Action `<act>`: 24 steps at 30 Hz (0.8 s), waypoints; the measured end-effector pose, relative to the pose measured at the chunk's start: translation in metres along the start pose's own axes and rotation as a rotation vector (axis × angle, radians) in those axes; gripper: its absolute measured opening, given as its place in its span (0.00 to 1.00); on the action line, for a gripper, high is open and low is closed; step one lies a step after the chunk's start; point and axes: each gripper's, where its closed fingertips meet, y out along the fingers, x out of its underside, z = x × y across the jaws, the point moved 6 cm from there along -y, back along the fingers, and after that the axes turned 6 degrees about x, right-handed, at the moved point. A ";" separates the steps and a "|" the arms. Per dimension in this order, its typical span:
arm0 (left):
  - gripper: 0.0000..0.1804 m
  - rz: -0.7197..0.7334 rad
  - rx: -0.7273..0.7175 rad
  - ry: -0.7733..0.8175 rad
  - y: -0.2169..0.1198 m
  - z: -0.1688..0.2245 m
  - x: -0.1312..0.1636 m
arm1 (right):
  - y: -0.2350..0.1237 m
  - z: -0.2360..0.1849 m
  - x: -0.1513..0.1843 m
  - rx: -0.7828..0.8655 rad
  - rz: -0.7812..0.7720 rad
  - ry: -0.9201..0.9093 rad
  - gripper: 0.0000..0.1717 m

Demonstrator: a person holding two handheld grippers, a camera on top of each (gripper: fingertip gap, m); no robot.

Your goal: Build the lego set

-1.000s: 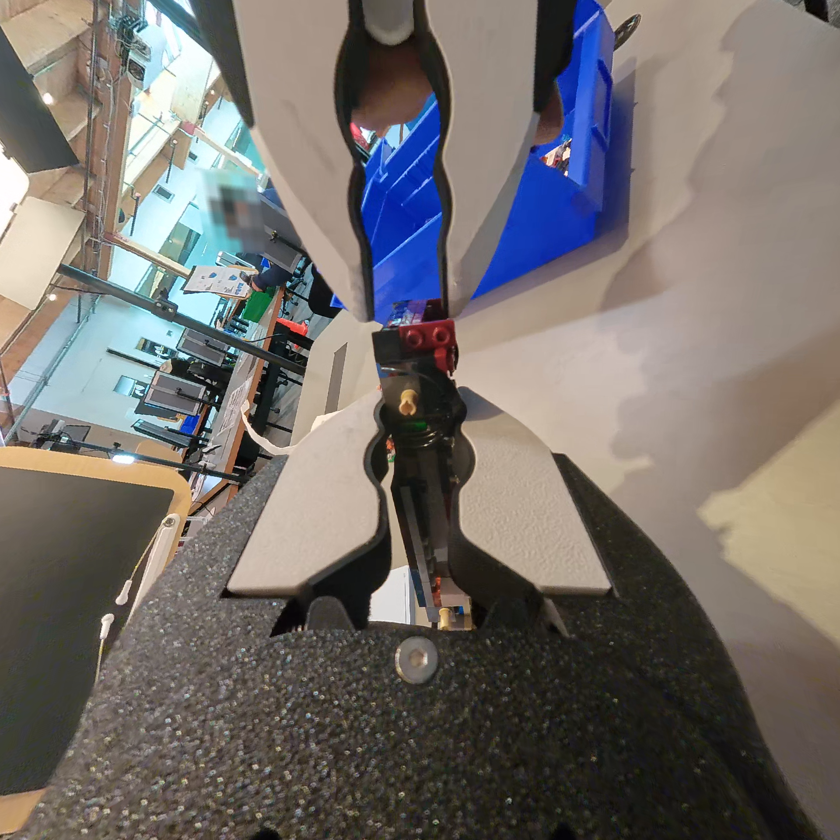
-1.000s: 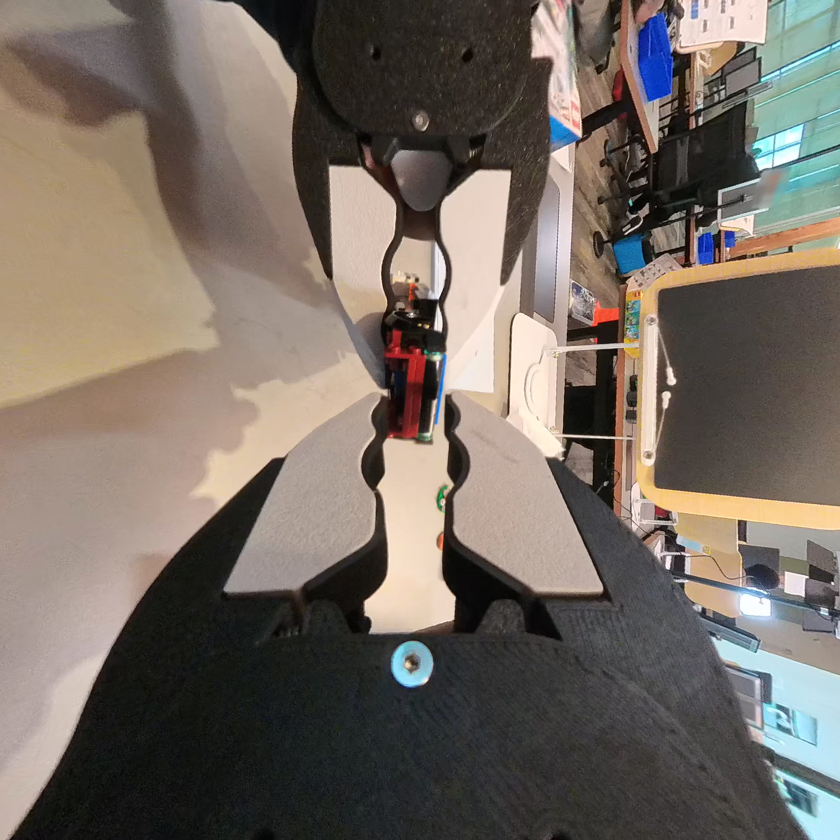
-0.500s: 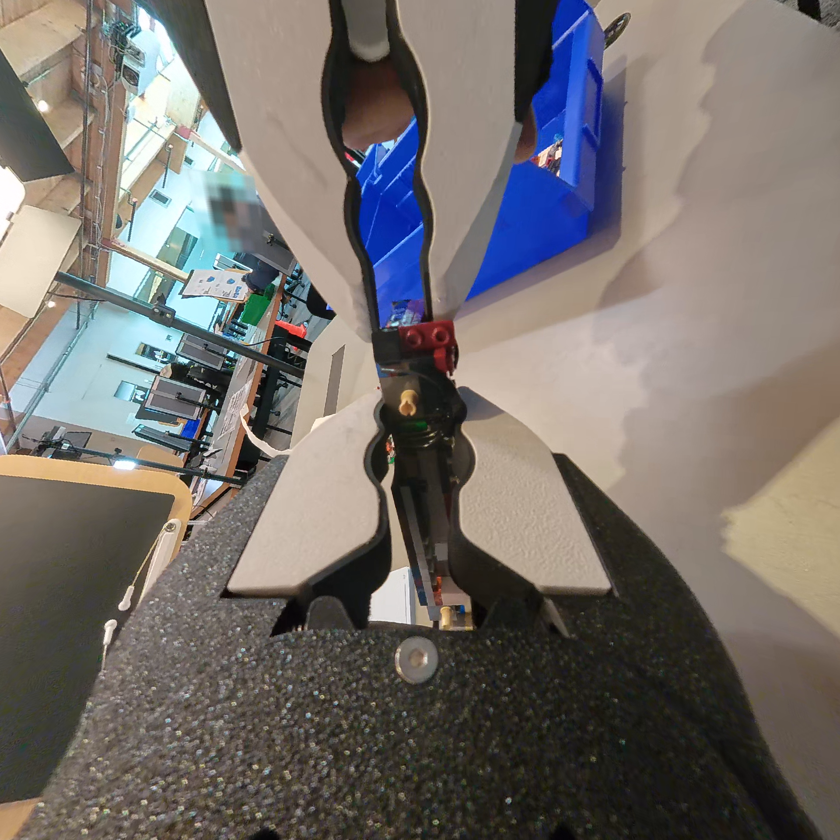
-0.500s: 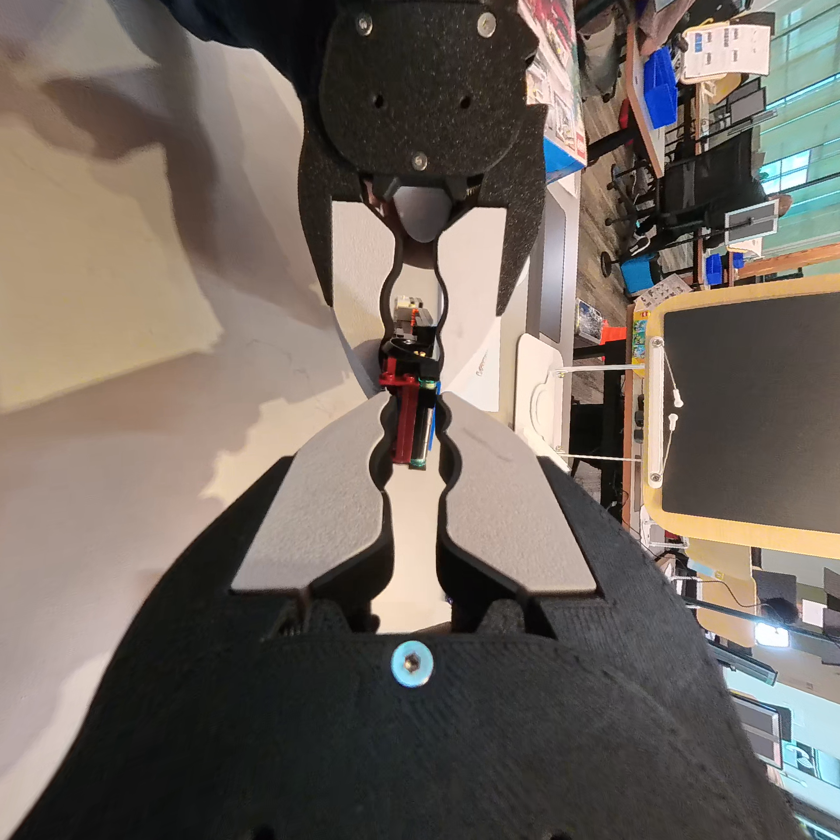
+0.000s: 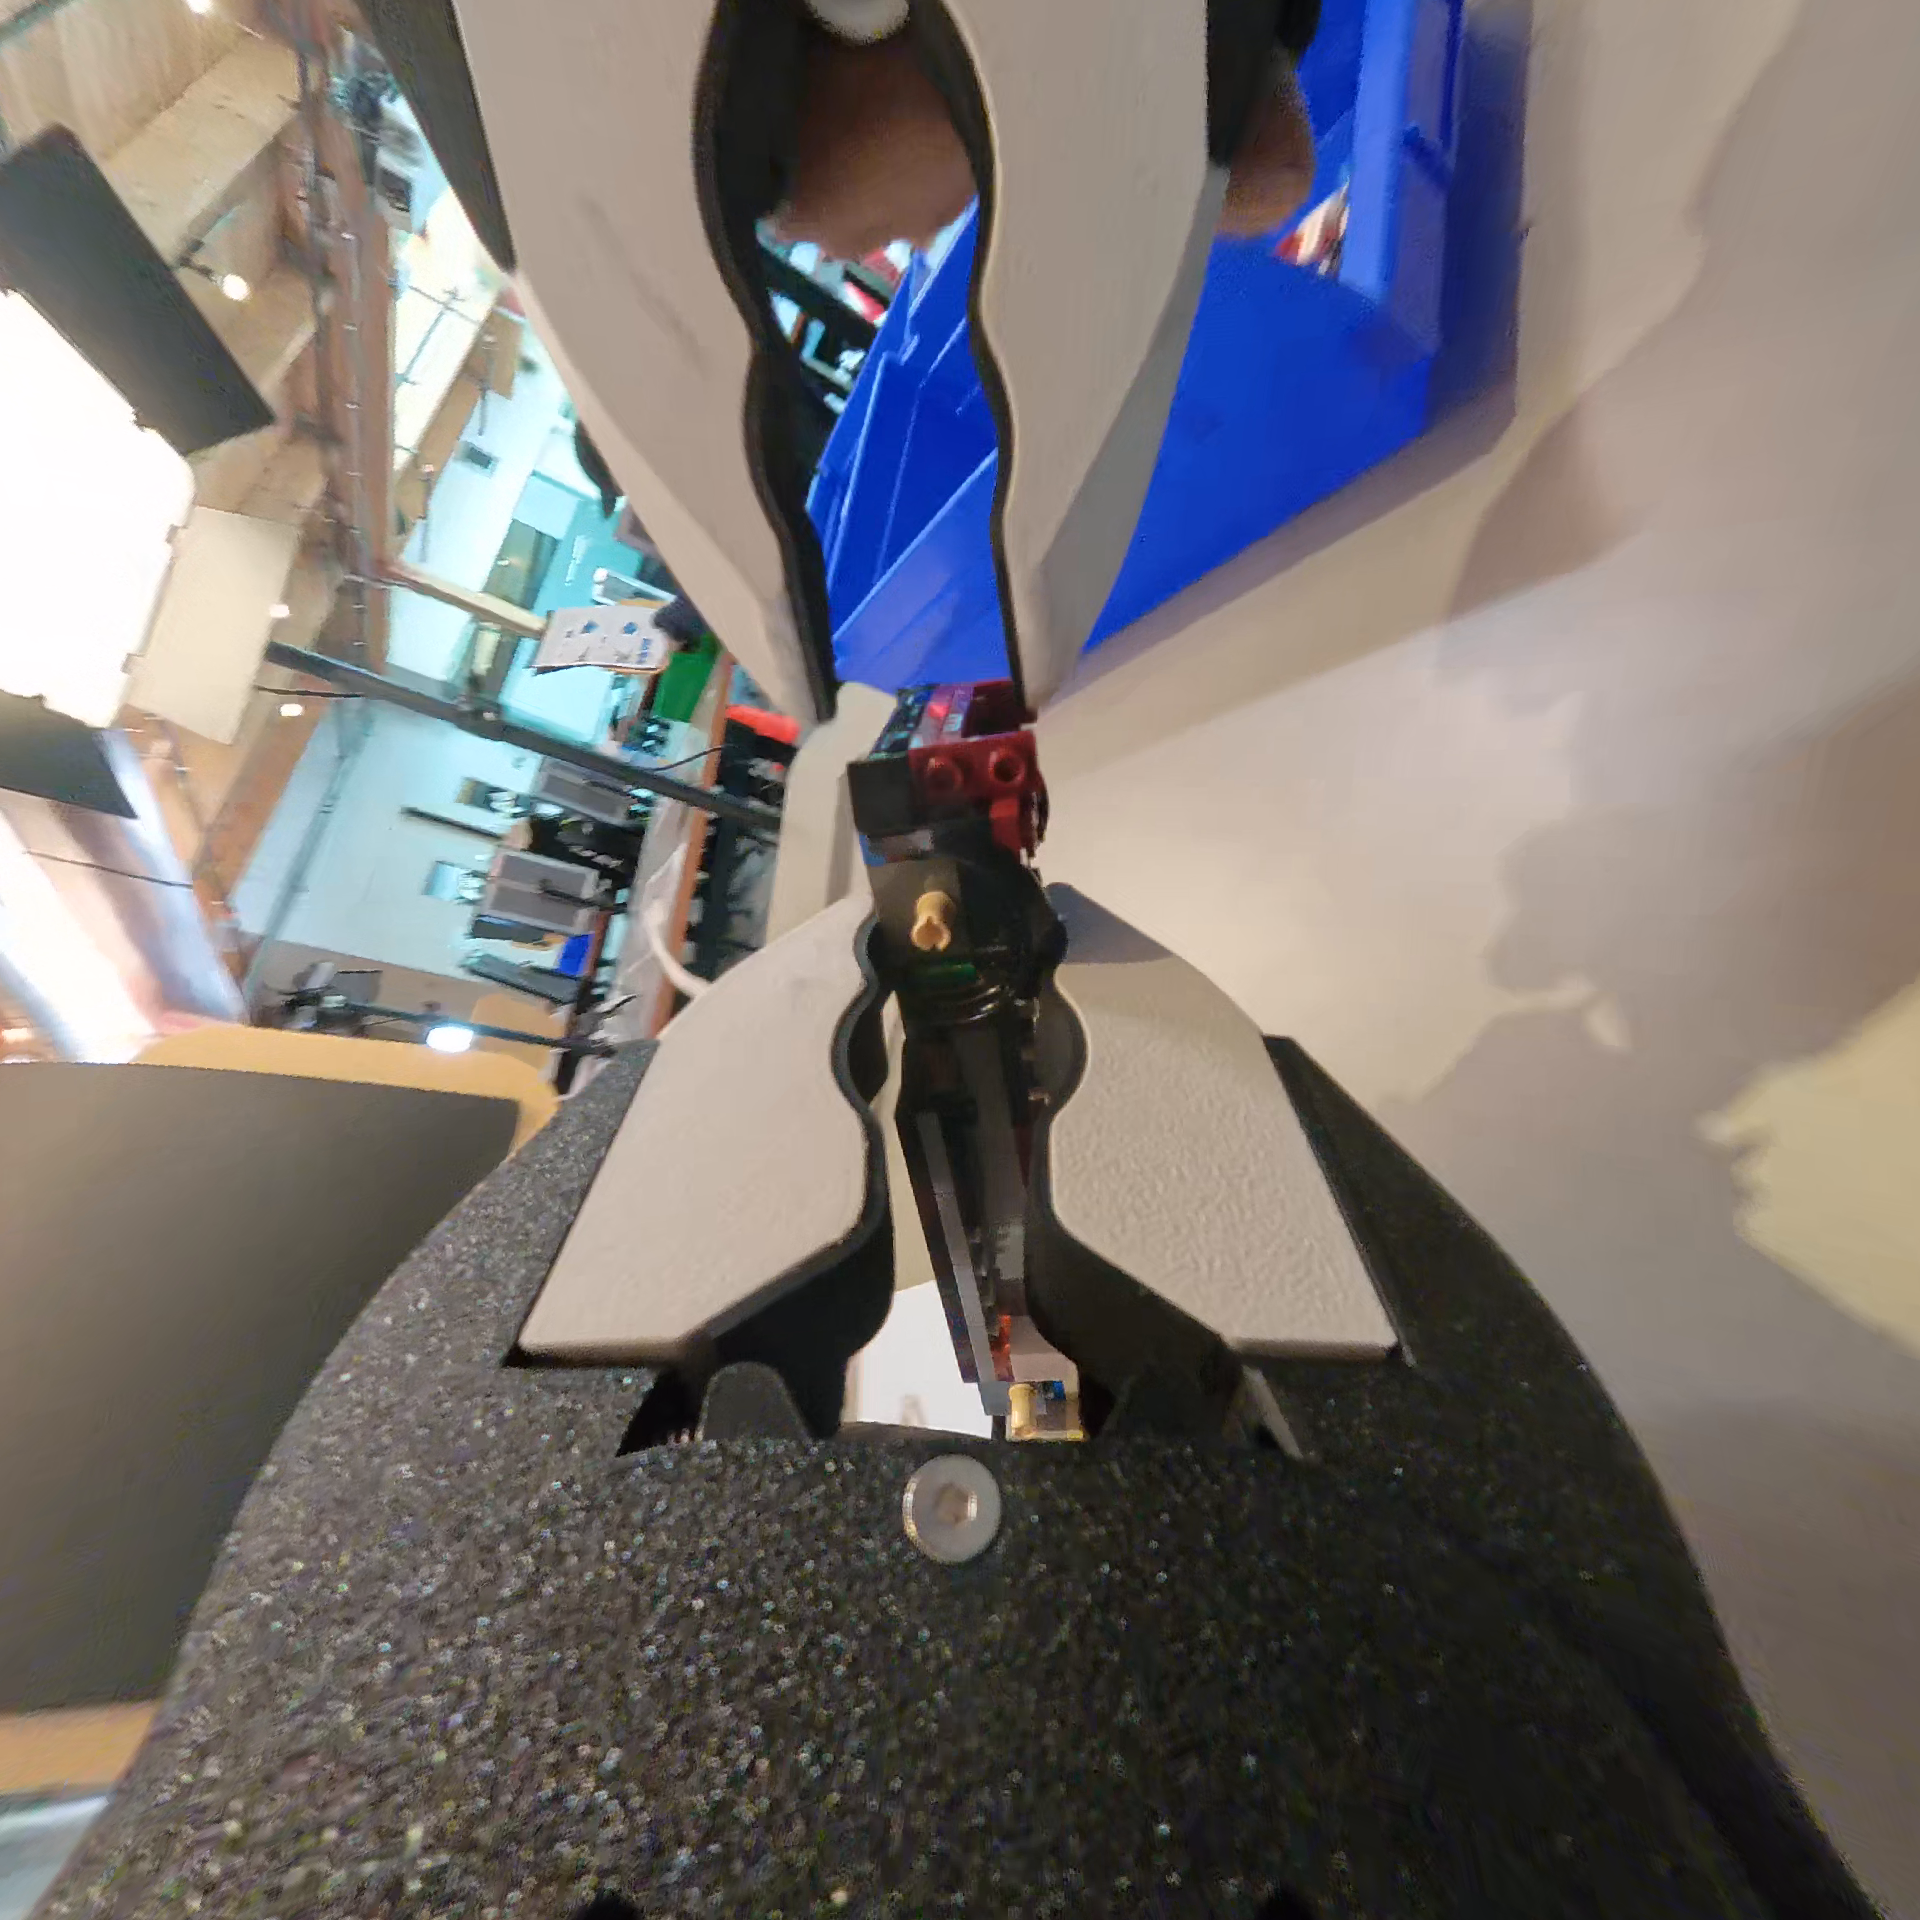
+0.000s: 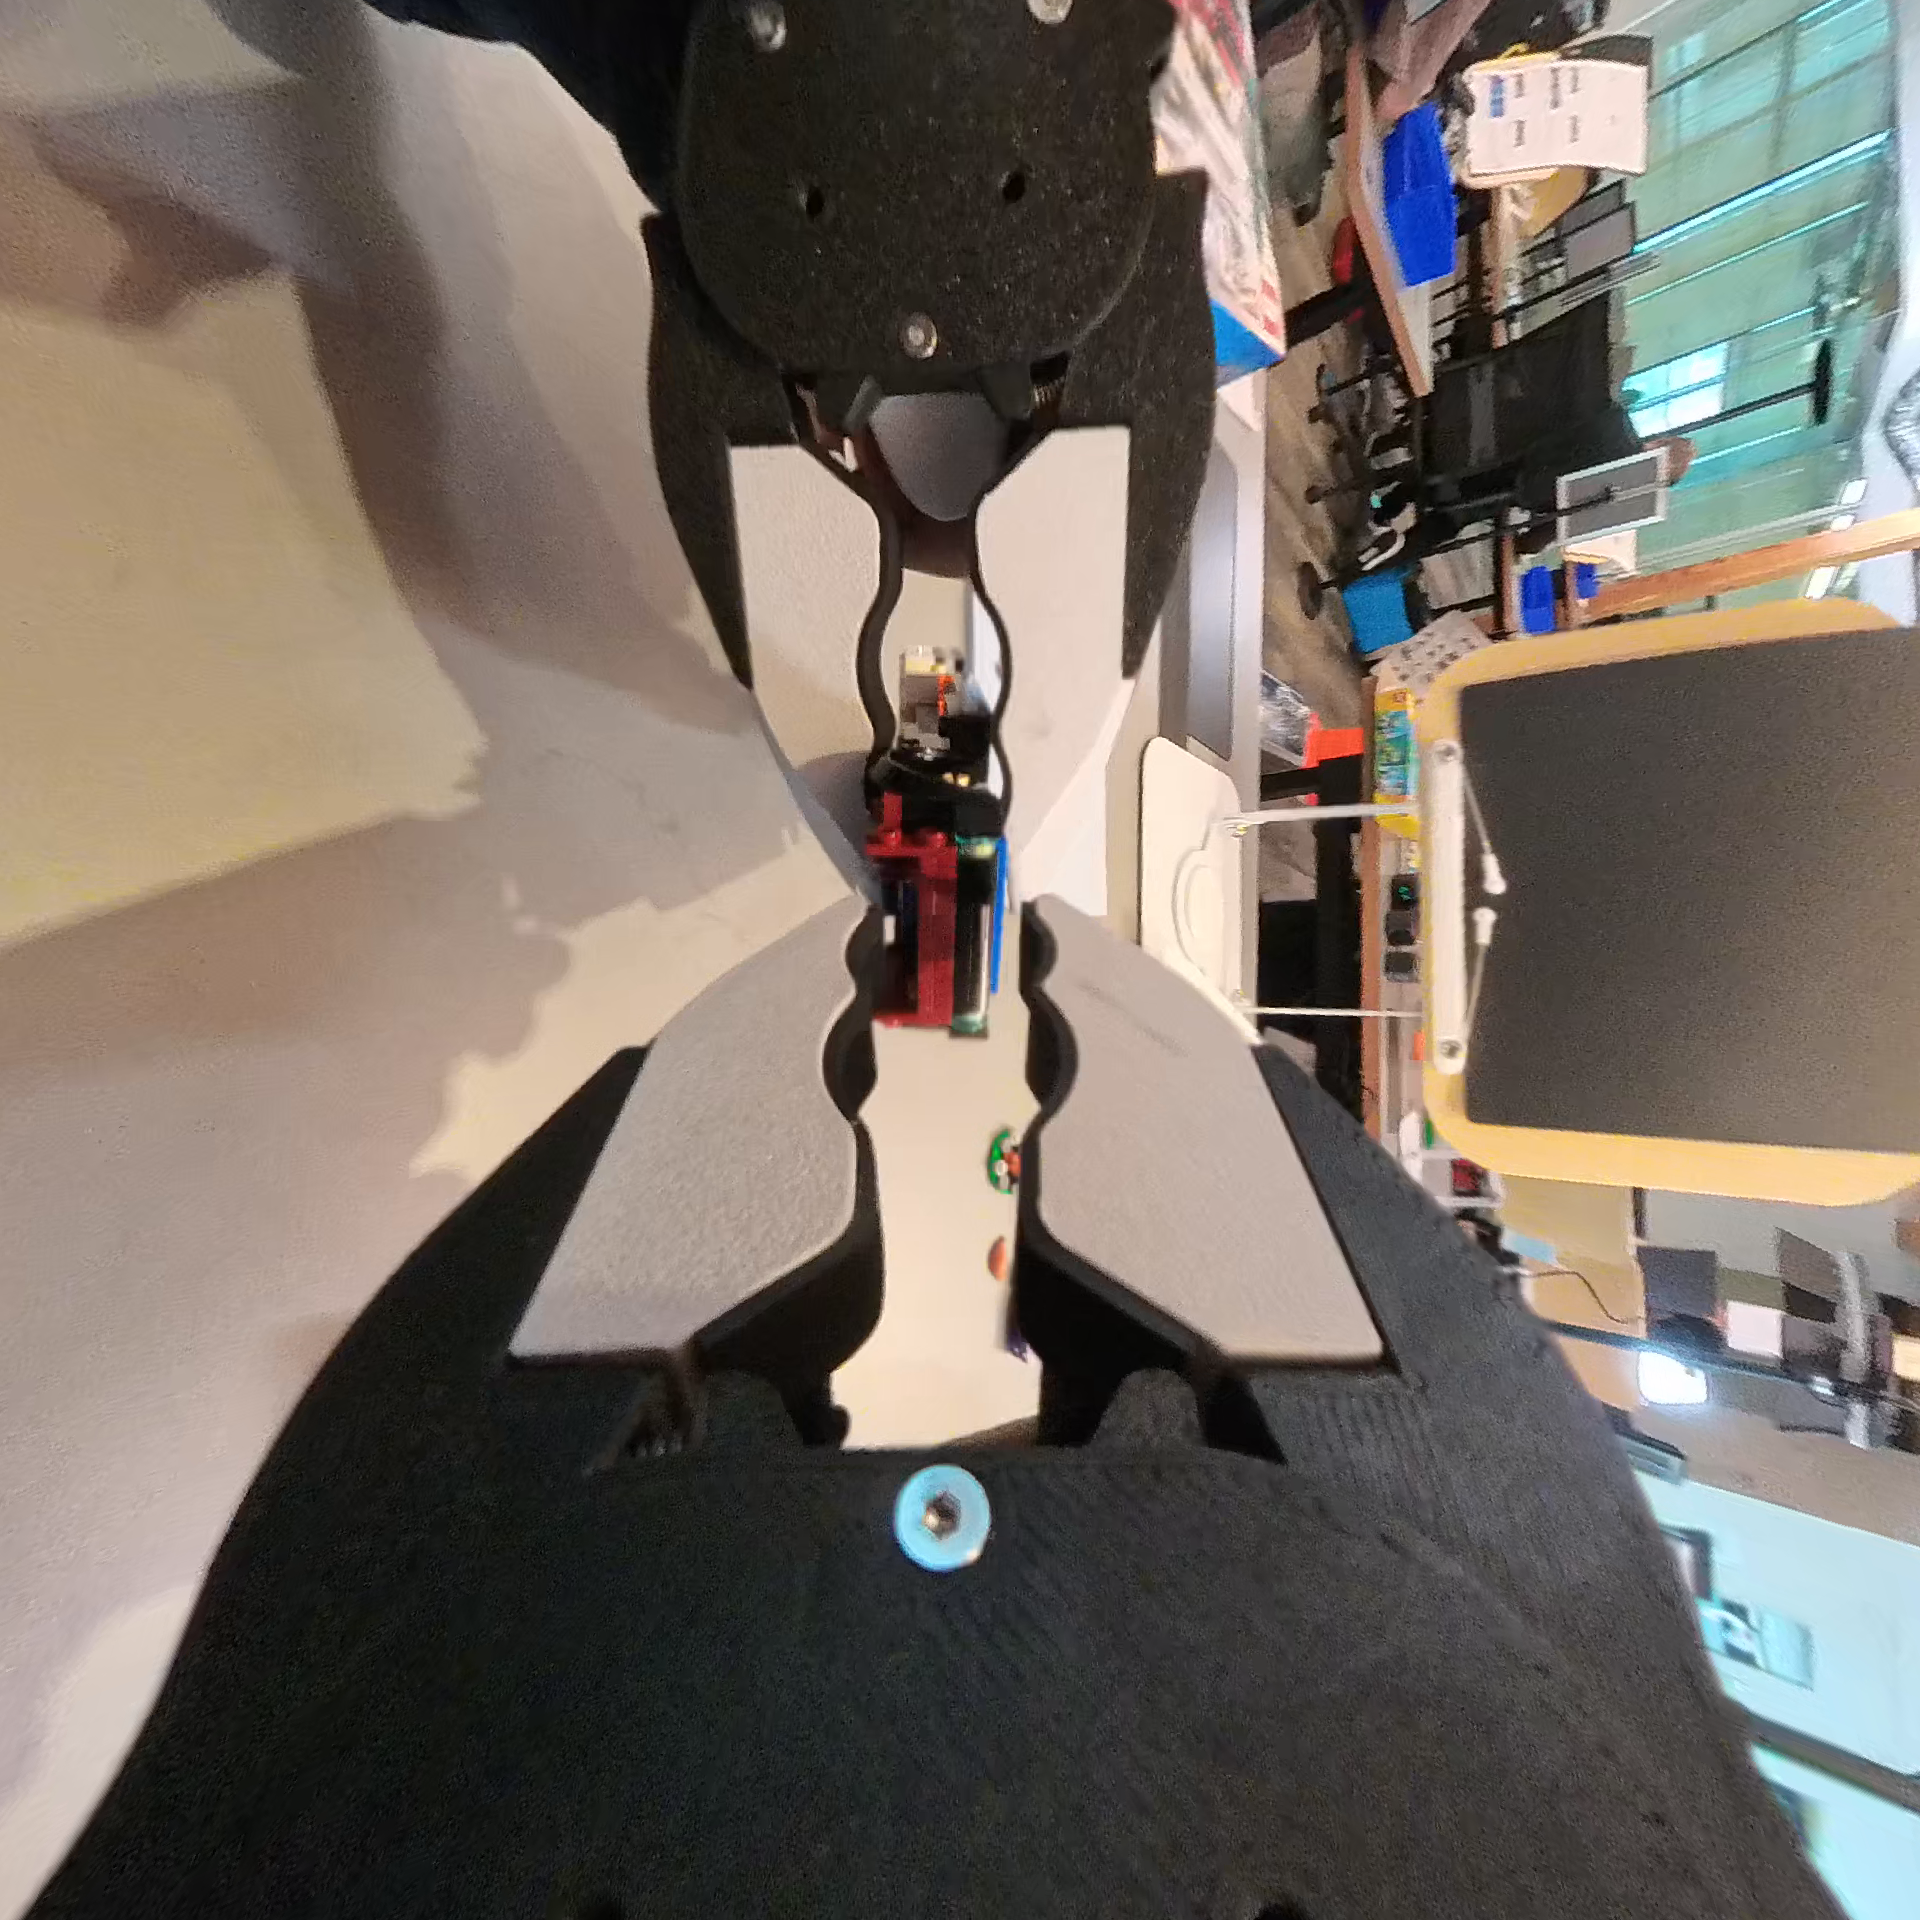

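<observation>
While the brick assembly (image 5: 961, 1091) is in mid-air over the white worktop (image 5: 1507, 831), it spans the gap between the two tools, which face each other tip to tip.

- Assembly: long and narrow, built of black, grey and dark red bricks. A tan pin (image 5: 928, 923) sticks out of its black middle section. A dark red studded brick (image 5: 971, 774) sits at the end toward 12 o'clock in the left wrist view.
- Left tool (image 5: 951, 920): clamped on the assembly. The grey-and-black length runs back between its fingers toward 6 o'clock, and the black middle section sits at the tips.
- Right tool (image 6: 945, 914): fingers apart. The red end of the assembly lies between the tips, with a sliver of worktop showing on the 3 o'clock side, so the pads are not pressing on it. The left wrist view agrees: the right tool (image 5: 925, 707) comes in from 12 o'clock with a light gap beside the brick at its 9 o'clock side.
- Surroundings, left wrist view: blue bins (image 5: 1299, 416) stand on the worktop at 1 o'clock, behind the right tool.
- Surroundings, right wrist view: a small green round piece (image 6: 1003, 1158) and an orange-brown piece (image 6: 997, 1255) lie on the worktop between the right tool's fingers, toward 6 o'clock from the assembly. A black board in a pale wood frame (image 6: 1683, 883) stands at 3 o'clock.
</observation>
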 end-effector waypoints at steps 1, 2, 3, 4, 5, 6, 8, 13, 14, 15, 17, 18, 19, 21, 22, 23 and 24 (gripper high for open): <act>0.14 -0.026 -0.028 0.039 0.000 0.001 0.002 | -0.002 -0.003 0.002 0.018 0.003 -0.001 0.15; 0.14 -0.054 -0.056 0.085 0.001 0.002 0.003 | -0.003 -0.006 0.004 0.031 0.007 0.001 0.16; 0.14 -0.080 -0.082 0.130 0.003 0.004 0.004 | -0.003 -0.010 0.007 0.046 0.007 0.000 0.16; 0.14 -0.102 -0.107 0.175 0.004 0.006 0.004 | -0.003 -0.014 0.010 0.067 -0.002 -0.009 0.16; 0.14 -0.119 -0.129 0.213 0.006 0.008 0.004 | -0.002 -0.017 0.014 0.090 -0.016 -0.030 0.16; 0.14 -0.132 -0.144 0.245 0.008 0.010 0.004 | -0.001 -0.021 0.017 0.118 -0.032 -0.059 0.16; 0.14 -0.142 -0.155 0.285 0.012 0.013 0.003 | 0.001 -0.026 0.022 0.173 -0.051 -0.114 0.17; 0.13 -0.152 -0.147 0.318 0.018 0.021 0.002 | 0.007 -0.036 0.027 0.196 -0.061 -0.153 0.20; 0.14 -0.152 -0.144 0.320 0.019 0.022 0.002 | 0.008 -0.037 0.028 0.199 -0.062 -0.163 0.21; 0.14 -0.150 -0.142 0.319 0.019 0.023 0.001 | 0.009 -0.038 0.029 0.203 -0.063 -0.170 0.21; 0.14 -0.141 -0.142 0.312 0.020 0.024 0.001 | 0.013 -0.041 0.030 0.212 -0.067 -0.184 0.21; 0.14 -0.138 -0.139 0.309 0.020 0.024 0.000 | 0.014 -0.042 0.030 0.221 -0.071 -0.194 0.21; 0.14 -0.136 -0.140 0.307 0.020 0.024 0.000 | 0.016 -0.042 0.030 0.235 -0.076 -0.209 0.21; 0.14 -0.132 -0.143 0.306 0.020 0.024 0.000 | 0.020 -0.043 0.031 0.260 -0.090 -0.238 0.20; 0.14 -0.131 -0.144 0.305 0.019 0.024 0.000 | 0.021 -0.043 0.031 0.276 -0.098 -0.249 0.19; 0.14 -0.127 -0.144 0.303 0.019 0.024 0.000 | 0.023 -0.042 0.031 0.300 -0.104 -0.262 0.19; 0.14 -0.129 -0.145 0.303 0.018 0.024 0.000 | 0.024 -0.042 0.030 0.324 -0.110 -0.279 0.19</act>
